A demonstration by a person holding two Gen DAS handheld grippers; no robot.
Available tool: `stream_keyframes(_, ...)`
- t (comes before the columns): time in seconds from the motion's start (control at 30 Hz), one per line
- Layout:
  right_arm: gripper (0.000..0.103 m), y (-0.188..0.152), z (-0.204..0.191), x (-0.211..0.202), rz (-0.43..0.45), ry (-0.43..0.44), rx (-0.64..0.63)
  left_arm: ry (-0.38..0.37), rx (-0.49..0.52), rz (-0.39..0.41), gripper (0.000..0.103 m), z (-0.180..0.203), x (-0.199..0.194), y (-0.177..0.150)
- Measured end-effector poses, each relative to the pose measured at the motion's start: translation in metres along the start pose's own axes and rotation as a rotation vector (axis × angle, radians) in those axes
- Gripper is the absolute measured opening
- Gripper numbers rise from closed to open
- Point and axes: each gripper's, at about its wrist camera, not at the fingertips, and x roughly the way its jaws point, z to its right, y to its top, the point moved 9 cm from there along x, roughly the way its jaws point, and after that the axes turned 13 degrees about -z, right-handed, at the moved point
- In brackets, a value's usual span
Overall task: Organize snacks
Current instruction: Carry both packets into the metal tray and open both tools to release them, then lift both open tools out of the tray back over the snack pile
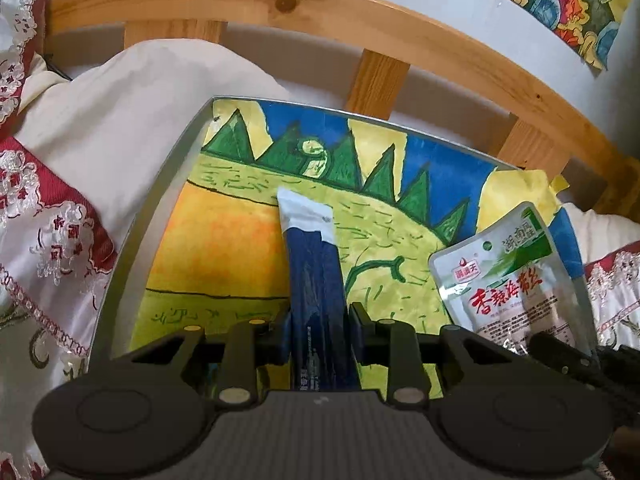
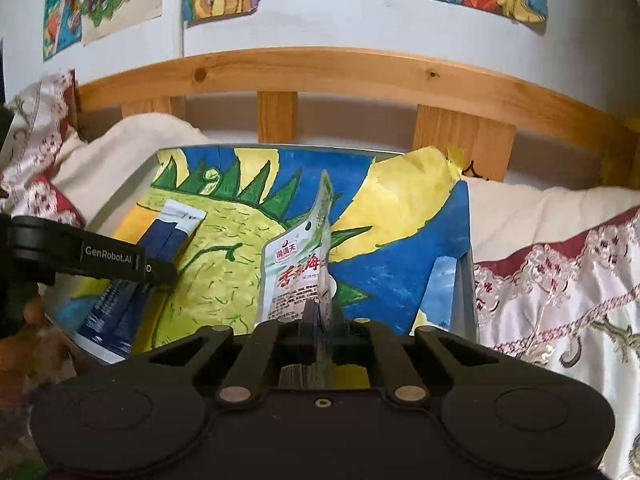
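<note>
Black left claw point(image 1: 319, 320) pinches blue packet point(image 1: 316, 272).

Two snack packets point(image 1: 316, 280) point(image 1: 508, 280) (one tray point(image 1: 160, 184)).

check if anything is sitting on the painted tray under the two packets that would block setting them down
Nothing visible does. The left gripper is shut on the blue packet and the right gripper on the clear seaweed packet. The painted tray below shows only bare painted paper; its near edge is hidden.

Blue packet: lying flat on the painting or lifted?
Lifted. The left gripper is shut on the blue packet; in the right view it slants up over the painting, only partly touching, if at all.
</note>
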Motion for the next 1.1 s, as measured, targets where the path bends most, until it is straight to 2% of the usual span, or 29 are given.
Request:
stream_keyframes(0.07,0.019,0.000,0.000,0.000,0.000,-0.015,-0.012,0.013,0.008,0.007,0.036,0.000,0.000,0.001)
stream_keyframes(0.23,0.027,0.000,0.003,-0.002,0.000,-0.034,-0.010,0.036,0.036,0.018,0.057,0.001,-0.005,-0.002)
stream_keyframes(0.3,0.035,0.000,0.003,-0.007,0.013,-0.043,-0.016,0.050,0.038,0.032,0.068,0.001,-0.009,-0.004)
stream_keyframes(0.43,0.048,0.001,0.006,-0.022,0.052,-0.058,-0.016,0.047,0.021,0.073,0.082,-0.001,-0.025,-0.006)
stream_keyframes(0.6,0.074,0.002,0.006,-0.056,0.140,-0.069,-0.006,0.041,0.015,0.158,0.101,-0.006,-0.058,-0.012)
stream_keyframes(0.7,0.091,0.002,0.005,-0.080,0.188,-0.073,0.016,0.047,0.026,0.205,0.102,-0.010,-0.080,-0.019)
stream_keyframes(0.83,0.094,-0.002,0.000,-0.110,0.227,-0.062,0.057,0.045,0.028,0.236,0.102,-0.014,-0.109,-0.031)
stream_keyframes(0.93,0.102,-0.007,-0.004,-0.138,0.270,-0.062,0.081,0.042,0.029,0.273,0.102,-0.017,-0.133,-0.041)
stream_keyframes(1.1,0.102,-0.020,-0.010,-0.179,0.327,-0.084,0.111,0.060,0.040,0.344,0.103,-0.023,-0.174,-0.063)
